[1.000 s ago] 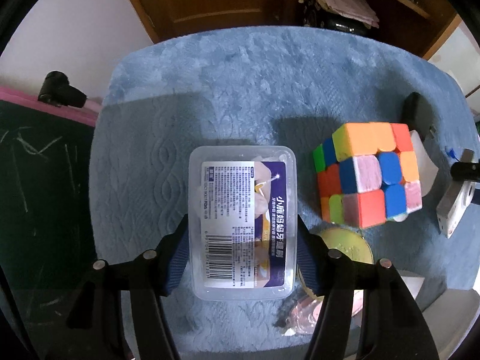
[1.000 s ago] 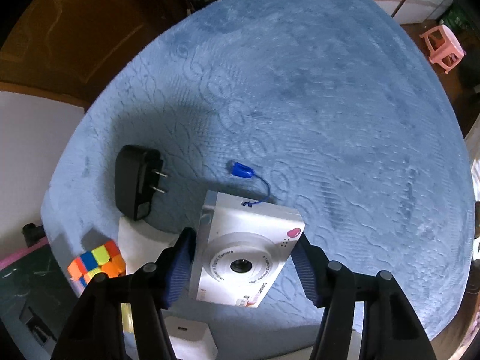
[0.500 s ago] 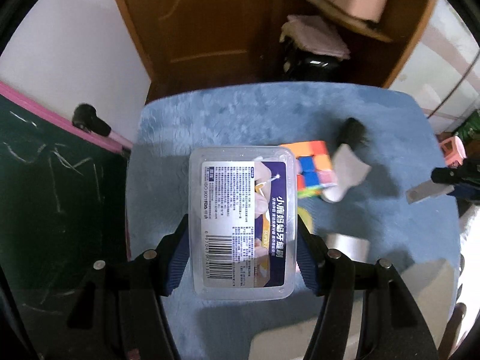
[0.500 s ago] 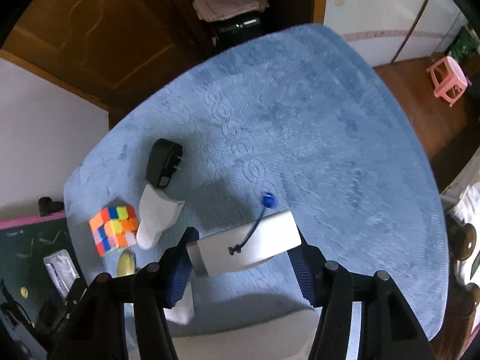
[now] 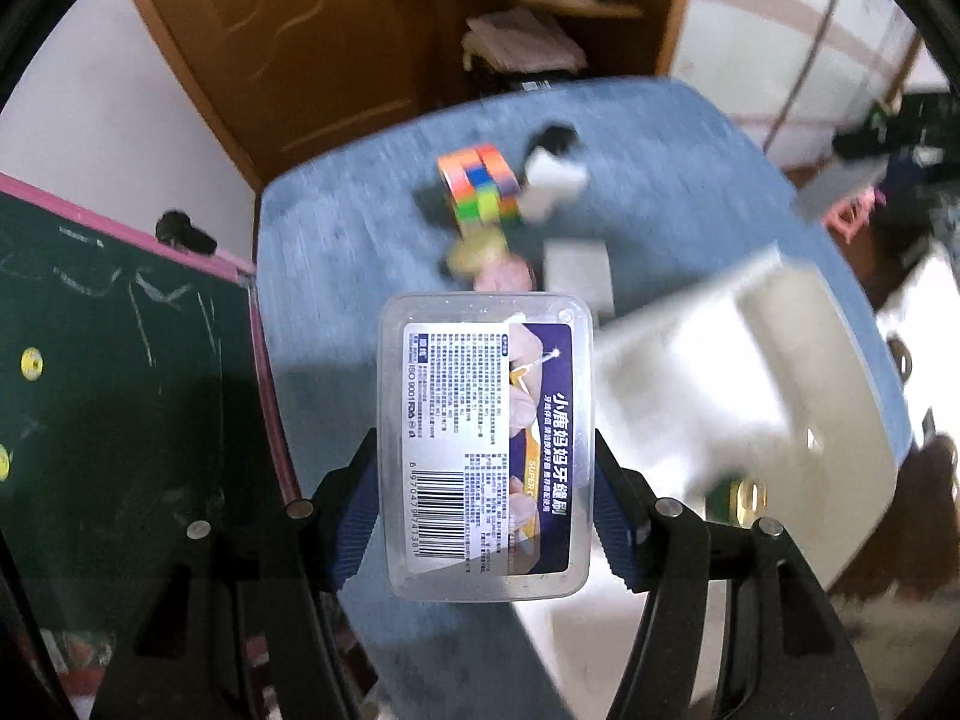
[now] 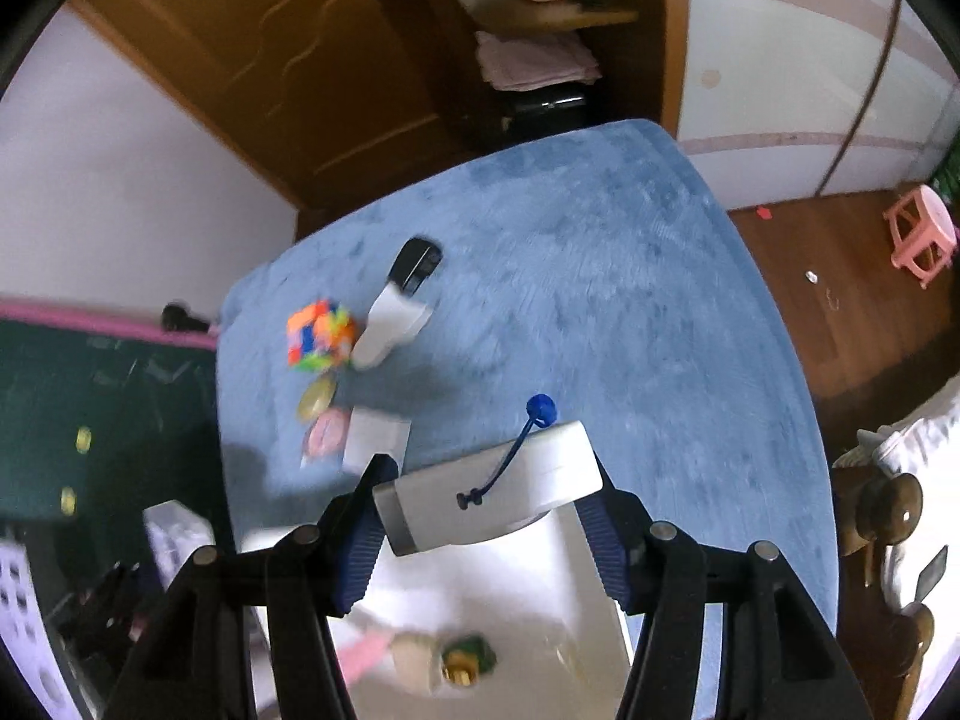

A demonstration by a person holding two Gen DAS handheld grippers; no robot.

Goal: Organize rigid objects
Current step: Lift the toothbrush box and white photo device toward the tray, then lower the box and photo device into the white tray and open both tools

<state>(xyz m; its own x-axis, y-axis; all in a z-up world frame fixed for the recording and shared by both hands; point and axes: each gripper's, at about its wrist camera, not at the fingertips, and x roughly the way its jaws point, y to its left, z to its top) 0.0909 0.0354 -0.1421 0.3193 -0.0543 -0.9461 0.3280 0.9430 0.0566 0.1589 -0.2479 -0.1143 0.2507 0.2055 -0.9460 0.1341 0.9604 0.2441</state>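
My left gripper (image 5: 486,480) is shut on a clear plastic box (image 5: 486,414) with a printed blue and white label, held high above the blue cloth table (image 5: 348,252). My right gripper (image 6: 486,516) is shut on a white compact camera (image 6: 480,495), which is tipped edge-on with its blue strap (image 6: 528,432) hanging forward. A white bin (image 6: 516,582) lies just below the camera. In the left wrist view the white bin (image 5: 750,384) is blurred, to the right of the box.
On the table (image 6: 600,300) lie a colourful puzzle cube (image 6: 318,333), a black charger (image 6: 414,264), a white object (image 6: 390,330), a gold disc (image 6: 318,399), a pink disc (image 6: 327,429) and a white square (image 6: 375,438). A blackboard (image 5: 120,360) stands left and a pink stool (image 6: 918,234) right.
Both grippers have risen well above the table with their objects. The camera tipped from face-up to edge-on. The white bin came into view under both grippers.
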